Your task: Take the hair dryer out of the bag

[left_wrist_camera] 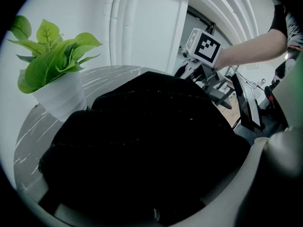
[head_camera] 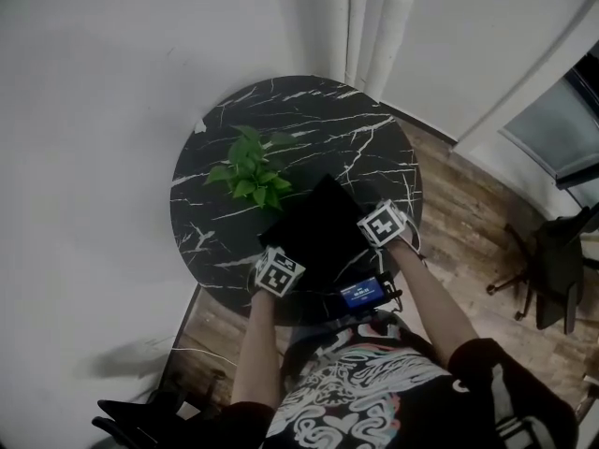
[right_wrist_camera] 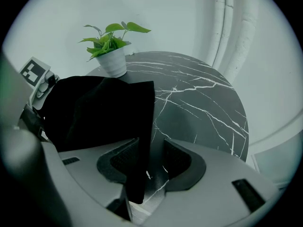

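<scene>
A black bag [head_camera: 318, 223] lies on the round black marble table [head_camera: 309, 120], near its front edge. The hair dryer does not show in any view. My left gripper [head_camera: 290, 255] is at the bag's near left corner. In the left gripper view the bag [left_wrist_camera: 142, 141] fills the space between the jaws and hides the pads. My right gripper [head_camera: 367, 234] is at the bag's near right side. In the right gripper view the bag's edge [right_wrist_camera: 142, 141] hangs between the spread jaws of the right gripper [right_wrist_camera: 151, 162]. Marble shows between the fabric and the right pad [right_wrist_camera: 177, 162].
A green plant in a white pot [head_camera: 251, 166] stands on the table just behind the bag. A small device with a blue screen [head_camera: 360, 294] hangs at the person's waist. Dark chairs [head_camera: 552, 260] stand on the wood floor at right. White walls and a curtain close the back.
</scene>
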Demonstrator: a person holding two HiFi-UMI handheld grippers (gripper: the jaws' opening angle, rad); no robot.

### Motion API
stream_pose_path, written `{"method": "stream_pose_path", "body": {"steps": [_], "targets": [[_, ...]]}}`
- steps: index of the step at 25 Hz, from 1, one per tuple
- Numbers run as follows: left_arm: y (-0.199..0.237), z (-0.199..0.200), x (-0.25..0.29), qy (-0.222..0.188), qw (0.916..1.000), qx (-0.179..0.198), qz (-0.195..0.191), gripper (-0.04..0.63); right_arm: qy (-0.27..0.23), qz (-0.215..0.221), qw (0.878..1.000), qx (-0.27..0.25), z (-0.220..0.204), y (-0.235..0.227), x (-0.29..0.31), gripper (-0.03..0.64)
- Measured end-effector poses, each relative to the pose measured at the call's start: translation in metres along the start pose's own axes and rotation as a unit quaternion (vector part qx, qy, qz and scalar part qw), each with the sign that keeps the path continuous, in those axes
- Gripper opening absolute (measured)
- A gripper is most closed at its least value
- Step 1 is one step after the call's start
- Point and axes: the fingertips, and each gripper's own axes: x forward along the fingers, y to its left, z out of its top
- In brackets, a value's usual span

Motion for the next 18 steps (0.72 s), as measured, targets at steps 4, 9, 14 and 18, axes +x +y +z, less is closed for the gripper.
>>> {"method": "stream_pose_path", "body": {"steps": [4,9,14,18], "targets": [[0.0,-0.003,-0.003,0.001,1.0,-0.004,0.0,0.222,0.002,-0.021,1.0,-0.007,-0.001,-0.008,-0.002,0.133],[0.001,-0.014,-0.011,-0.005,0.9998,-0.006,0.02,0.222,-0.006,-0.025,1.0,-0.006,-0.001,-0.011,-0.003,0.133],[0.004,-0.028,-0.021,-0.003,0.9994,-0.018,0.029,0.221,-0.021,-0.02,1.0,-0.002,0.002,-0.006,-0.003,0.133],[0.007,-0.043,-0.027,0.002,0.9988,-0.037,0.031,0.22,-0.028,-0.044,0.999,-0.009,0.004,-0.014,-0.005,0.133]]}}
